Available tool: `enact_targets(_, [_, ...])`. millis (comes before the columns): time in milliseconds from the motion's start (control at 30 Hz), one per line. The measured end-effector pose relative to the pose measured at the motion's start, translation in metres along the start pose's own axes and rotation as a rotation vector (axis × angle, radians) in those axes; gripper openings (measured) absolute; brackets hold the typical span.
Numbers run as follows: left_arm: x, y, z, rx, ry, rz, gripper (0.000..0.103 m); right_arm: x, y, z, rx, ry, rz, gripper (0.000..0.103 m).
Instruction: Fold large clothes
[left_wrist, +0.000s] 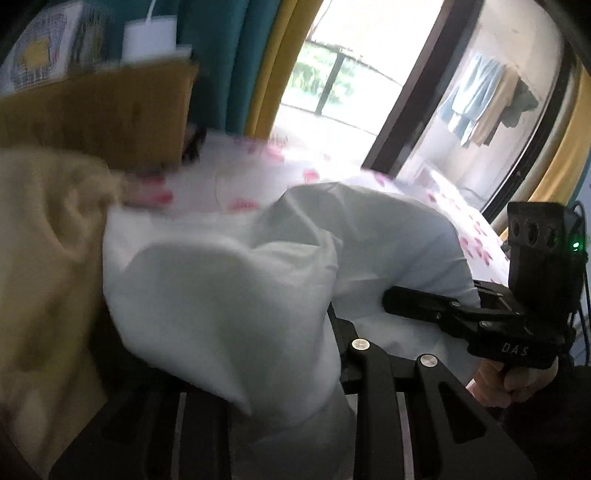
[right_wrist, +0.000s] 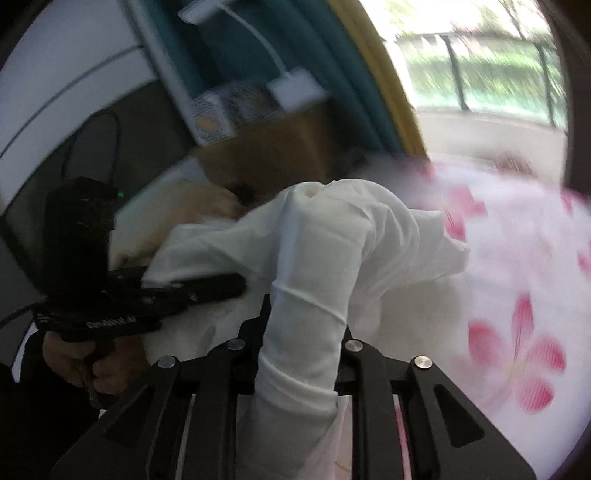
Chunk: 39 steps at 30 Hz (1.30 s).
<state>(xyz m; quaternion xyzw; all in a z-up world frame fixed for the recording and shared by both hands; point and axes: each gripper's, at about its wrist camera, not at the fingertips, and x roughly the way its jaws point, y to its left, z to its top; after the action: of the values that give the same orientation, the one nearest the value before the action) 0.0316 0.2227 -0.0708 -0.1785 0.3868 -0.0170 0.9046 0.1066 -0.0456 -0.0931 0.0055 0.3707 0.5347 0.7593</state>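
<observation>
A white garment (left_wrist: 221, 280) hangs bunched between both grippers above the bed. My left gripper (left_wrist: 295, 369) is shut on the garment; cloth drapes over its fingers and hides the tips. My right gripper (right_wrist: 301, 332) is shut on the same garment (right_wrist: 325, 258), which rises in a fold ahead of it. The right gripper also shows in the left wrist view (left_wrist: 413, 302), its fingers closed on the cloth. The left gripper shows in the right wrist view (right_wrist: 207, 286), also closed on cloth.
A white sheet with pink flowers (right_wrist: 517, 314) covers the bed. A cream garment (left_wrist: 40, 240) lies at the left. A brown cardboard box (left_wrist: 110, 110) stands behind it. Teal and yellow curtains (left_wrist: 251, 55) and a glass door (left_wrist: 351, 74) are beyond.
</observation>
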Motion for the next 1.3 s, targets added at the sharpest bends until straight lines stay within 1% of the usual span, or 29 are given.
enact_targets(33, [0.008,0.002,-0.003,-0.009,0.029,-0.007,0.035,0.003,-0.008,-0.006,0.031,0.021,-0.014,0.027])
enact_targets(67, [0.011,0.002,-0.005,-0.010,0.043,-0.012,0.040,0.004,-0.014,-0.011,0.056,0.037,-0.026,0.035])
enact_targets(100, [0.013,0.002,-0.007,-0.012,0.050,-0.018,0.043,0.005,-0.021,-0.015,0.082,0.056,-0.035,0.038])
enact_targets(167, [0.012,0.002,-0.010,-0.013,0.061,-0.020,0.054,0.005,-0.031,-0.022,0.121,0.070,-0.041,0.048])
enact_targets(233, [0.008,0.002,-0.016,-0.009,0.075,-0.005,0.058,0.001,-0.038,-0.027,0.133,0.078,-0.050,0.054])
enact_targets(267, [0.004,0.002,-0.019,-0.012,0.076,0.002,0.058,0.002,-0.039,-0.026,0.131,0.078,-0.057,0.058])
enact_targets(333, [-0.007,0.004,-0.021,-0.020,0.061,0.025,0.058,-0.005,-0.041,-0.026,0.125,0.076,-0.079,0.061])
enact_targets(467, [-0.034,0.003,-0.019,-0.030,0.003,0.081,0.058,-0.019,-0.044,-0.023,0.101,0.060,-0.132,0.062])
enact_targets(533, [-0.041,0.005,-0.016,-0.046,-0.014,0.100,0.058,-0.029,-0.046,-0.024,0.079,0.055,-0.151,0.062])
enact_targets(600, [-0.040,0.011,-0.016,-0.065,0.000,0.126,0.058,-0.032,-0.044,-0.026,0.047,0.071,-0.157,0.062])
enact_targets(667, [-0.029,0.016,-0.018,-0.084,0.048,0.160,0.058,-0.030,-0.041,-0.031,0.018,0.090,-0.161,0.062])
enact_targets(700, [-0.026,0.015,-0.019,-0.075,0.062,0.178,0.058,-0.029,-0.038,-0.034,0.004,0.098,-0.164,0.062])
enact_targets(733, [-0.022,0.010,-0.021,-0.036,0.083,0.218,0.058,-0.029,-0.037,-0.036,-0.007,0.105,-0.166,0.063])
enact_targets(800, [-0.018,0.004,-0.024,0.007,0.114,0.270,0.058,-0.030,-0.033,-0.043,-0.038,0.127,-0.169,0.063])
enact_targets(833, [-0.019,0.003,-0.024,0.012,0.115,0.281,0.058,-0.030,-0.031,-0.045,-0.055,0.137,-0.170,0.063])
enact_targets(867, [-0.021,0.002,-0.023,0.014,0.109,0.287,0.058,-0.032,-0.030,-0.047,-0.070,0.141,-0.170,0.064])
enact_targets(933, [-0.034,-0.004,-0.017,0.033,0.048,0.312,0.058,-0.038,-0.029,-0.046,-0.087,0.135,-0.170,0.064])
enact_targets(1000, [-0.049,-0.012,-0.009,0.053,-0.028,0.308,0.058,-0.043,-0.028,-0.041,-0.103,0.118,-0.179,0.064])
enact_targets(1033, [-0.057,-0.017,-0.004,0.065,-0.079,0.299,0.058,-0.046,-0.028,-0.038,-0.114,0.104,-0.187,0.064])
enact_targets(1133, [-0.071,-0.031,0.008,0.104,-0.183,0.267,0.058,-0.059,-0.028,-0.024,-0.158,0.031,-0.208,0.064])
enact_targets(1200, [-0.066,-0.040,0.015,0.128,-0.199,0.215,0.058,-0.062,-0.027,-0.014,-0.179,-0.008,-0.197,0.064])
enact_targets(1233, [-0.057,-0.042,0.018,0.138,-0.178,0.176,0.058,-0.061,-0.027,-0.009,-0.188,-0.018,-0.183,0.064])
enact_targets(1300, [-0.038,-0.042,0.019,0.139,-0.130,0.149,0.058,-0.055,-0.026,-0.001,-0.197,-0.026,-0.147,0.064])
